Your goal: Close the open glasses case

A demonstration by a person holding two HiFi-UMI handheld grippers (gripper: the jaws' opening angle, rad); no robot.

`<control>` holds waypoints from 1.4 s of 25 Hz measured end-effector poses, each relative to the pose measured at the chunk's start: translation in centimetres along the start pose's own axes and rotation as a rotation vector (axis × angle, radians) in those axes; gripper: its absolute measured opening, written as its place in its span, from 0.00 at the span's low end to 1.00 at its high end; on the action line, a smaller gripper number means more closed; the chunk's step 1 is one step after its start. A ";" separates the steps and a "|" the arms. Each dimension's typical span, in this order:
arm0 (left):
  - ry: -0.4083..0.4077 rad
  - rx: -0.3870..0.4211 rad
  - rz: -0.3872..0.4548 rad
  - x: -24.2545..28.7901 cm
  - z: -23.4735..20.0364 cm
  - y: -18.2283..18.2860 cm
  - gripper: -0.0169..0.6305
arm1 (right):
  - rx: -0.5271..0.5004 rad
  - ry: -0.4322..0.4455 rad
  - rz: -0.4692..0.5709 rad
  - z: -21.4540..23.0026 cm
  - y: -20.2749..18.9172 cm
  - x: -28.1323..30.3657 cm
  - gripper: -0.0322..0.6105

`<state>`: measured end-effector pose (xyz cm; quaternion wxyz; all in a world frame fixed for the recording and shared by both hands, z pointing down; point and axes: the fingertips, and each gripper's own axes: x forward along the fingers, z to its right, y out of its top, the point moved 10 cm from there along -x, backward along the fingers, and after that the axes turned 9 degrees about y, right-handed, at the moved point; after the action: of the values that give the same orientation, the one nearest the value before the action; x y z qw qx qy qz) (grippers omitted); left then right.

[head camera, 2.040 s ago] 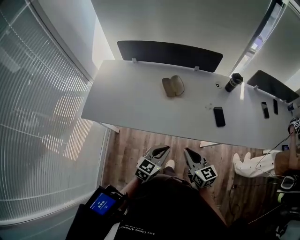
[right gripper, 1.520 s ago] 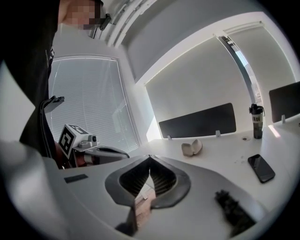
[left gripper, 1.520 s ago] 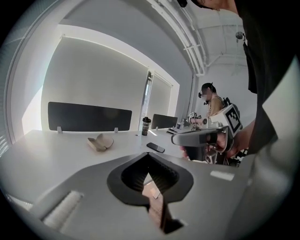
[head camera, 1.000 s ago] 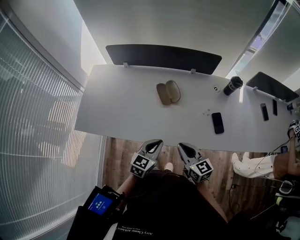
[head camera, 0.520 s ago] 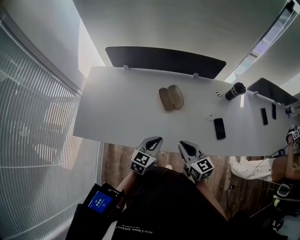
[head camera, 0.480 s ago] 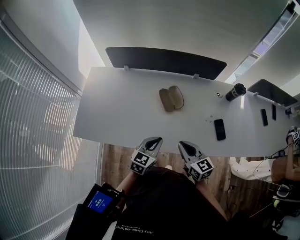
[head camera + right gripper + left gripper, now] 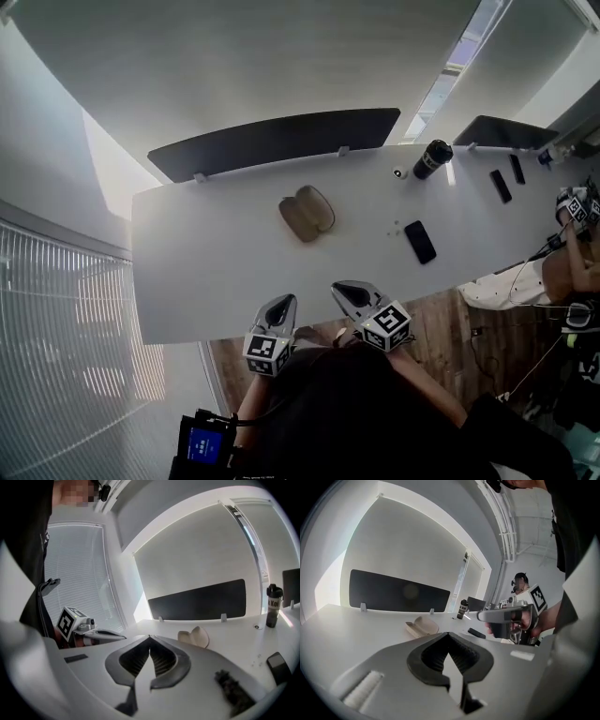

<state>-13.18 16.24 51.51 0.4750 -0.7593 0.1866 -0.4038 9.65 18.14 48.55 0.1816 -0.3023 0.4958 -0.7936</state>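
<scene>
The tan glasses case [image 7: 306, 212] lies open on the white table [image 7: 206, 262], its two halves spread side by side, with nothing touching it. It also shows ahead of the jaws in the left gripper view as the case [image 7: 421, 626] and in the right gripper view as the case [image 7: 196, 637]. My left gripper [image 7: 288, 299] and right gripper [image 7: 337, 287] hover side by side at the table's near edge, well short of the case. Both are shut with nothing in them; their tips meet at the left gripper [image 7: 449, 633] and the right gripper [image 7: 150, 637].
A black phone [image 7: 419, 241] lies to the right of the case, with a dark bottle [image 7: 432, 159] behind it. A black divider panel [image 7: 272, 141] runs along the table's far edge. Two more phones [image 7: 500, 186] lie far right, where another person sits.
The view has swung and the table sits closer. My grippers, earlier over the wooden floor short of the table, now reach its near edge. The case has not moved.
</scene>
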 end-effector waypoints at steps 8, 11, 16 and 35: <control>0.011 0.024 -0.077 4.0 0.1 -0.6 0.04 | 0.042 0.015 -0.017 4.1 -0.9 -0.3 0.06; 0.011 0.046 -0.080 6.6 0.3 -0.1 0.04 | 0.042 0.035 -0.012 7.3 -0.5 -0.5 0.06; 0.079 0.001 -0.125 9.6 0.8 1.0 0.04 | 0.031 0.091 -0.033 12.6 0.4 -0.7 0.06; -0.134 -0.375 -0.246 18.4 -5.1 -1.0 0.03 | -0.052 -0.162 -0.255 27.4 1.5 6.7 0.06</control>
<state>-6.15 1.53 61.56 0.2841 -0.8764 0.1326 -0.3656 22.68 -5.00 58.17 0.1108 -0.4302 0.4578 -0.7701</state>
